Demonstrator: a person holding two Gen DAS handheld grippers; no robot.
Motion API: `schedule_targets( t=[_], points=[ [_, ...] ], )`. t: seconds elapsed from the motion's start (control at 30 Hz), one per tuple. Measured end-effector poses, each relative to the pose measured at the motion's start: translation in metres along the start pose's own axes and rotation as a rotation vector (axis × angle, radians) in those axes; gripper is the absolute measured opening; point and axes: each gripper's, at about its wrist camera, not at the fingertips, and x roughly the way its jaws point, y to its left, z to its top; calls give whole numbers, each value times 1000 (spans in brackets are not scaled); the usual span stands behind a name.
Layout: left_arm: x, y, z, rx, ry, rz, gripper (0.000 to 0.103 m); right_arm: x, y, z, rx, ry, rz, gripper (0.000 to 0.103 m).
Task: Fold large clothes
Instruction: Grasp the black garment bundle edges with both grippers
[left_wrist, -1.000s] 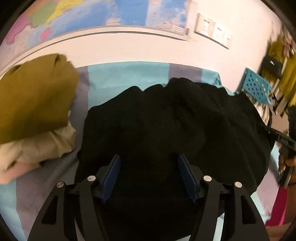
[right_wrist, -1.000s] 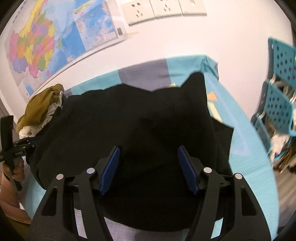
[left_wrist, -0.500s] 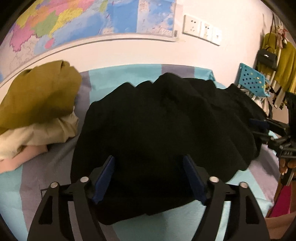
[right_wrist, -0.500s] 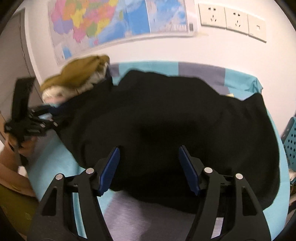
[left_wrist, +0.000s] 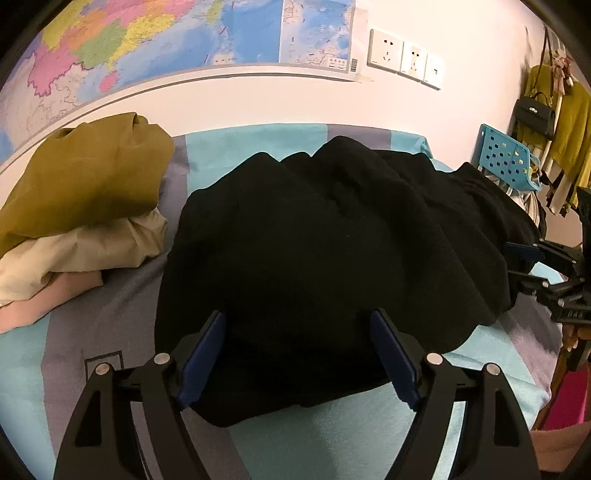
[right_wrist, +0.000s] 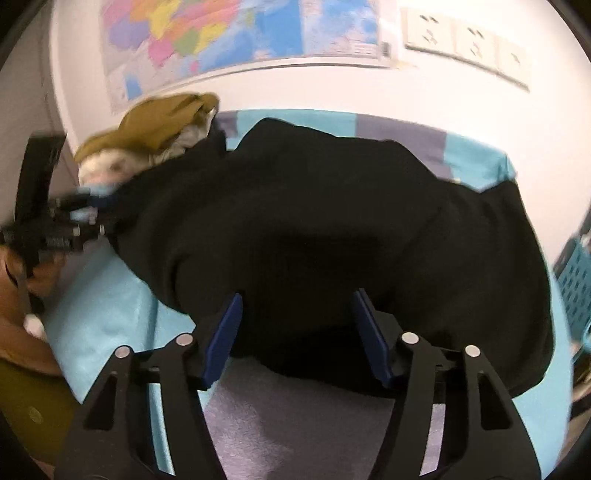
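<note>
I see the left hand-held gripper (left_wrist: 297, 354) now spread wider than a second ago and holding nothing, the right hand-held gripper (right_wrist: 295, 330) closing, empty too, so the black garment (left_wrist: 332, 258) lies released, bunched on the bed (left_wrist: 332, 435), ready for regrasp.

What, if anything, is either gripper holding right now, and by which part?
Nothing is held. The left gripper stands open over the near edge of the black garment; the right gripper is closing, but its pads do not press the cloth.
</note>
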Motion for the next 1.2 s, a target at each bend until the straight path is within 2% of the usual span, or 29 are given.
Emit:
schedule_targets(
  t=[0.1, 0.17, 0.23, 0.43, 0.53, 0.7, 0.87, 1.03, 1.1, 1.17, 1.2],
  points=[
    [-3, -2, 0, -3, -1, 15, 78, -14, 10, 5, -48, -49, -23, 62],
    [-5, -4, 1, -6, -4, 22, 78, -26, 23, 10, -92, -93, 38, 67],
    [-7, -5, 1, -10, -6, 22, 79, -31, 38, 14, -147, -111, 44, 67],
    [-17, -10, -1, -3, -19, 26, 81, -20, 78, 18, -302, -98, 80, 73],
    [-21, -11, -2, -2, -22, 34, 82, -9, 95, 17, -384, -81, 65, 76],
    [-26, -11, -6, -19, -26, 7, 82, 16, 114, 6, -500, -42, -9, 78],
    [-33, -11, -13, -40, -18, -58, 83, 38, 117, 1, -559, -19, -68, 78],
    [-37, 0, -25, -112, -13, -189, 83, 56, 117, 0, -612, -14, -146, 78],
    [-34, 2, -31, -135, 10, -223, 83, 57, 116, 2, -605, -20, -147, 74],
    [-30, 2, -38, -145, 35, -237, 83, 55, 113, 7, -584, -36, -129, 61],
    [-28, 1, -39, -150, 46, -245, 83, 53, 111, 10, -571, -37, -115, 58]
  ],
)
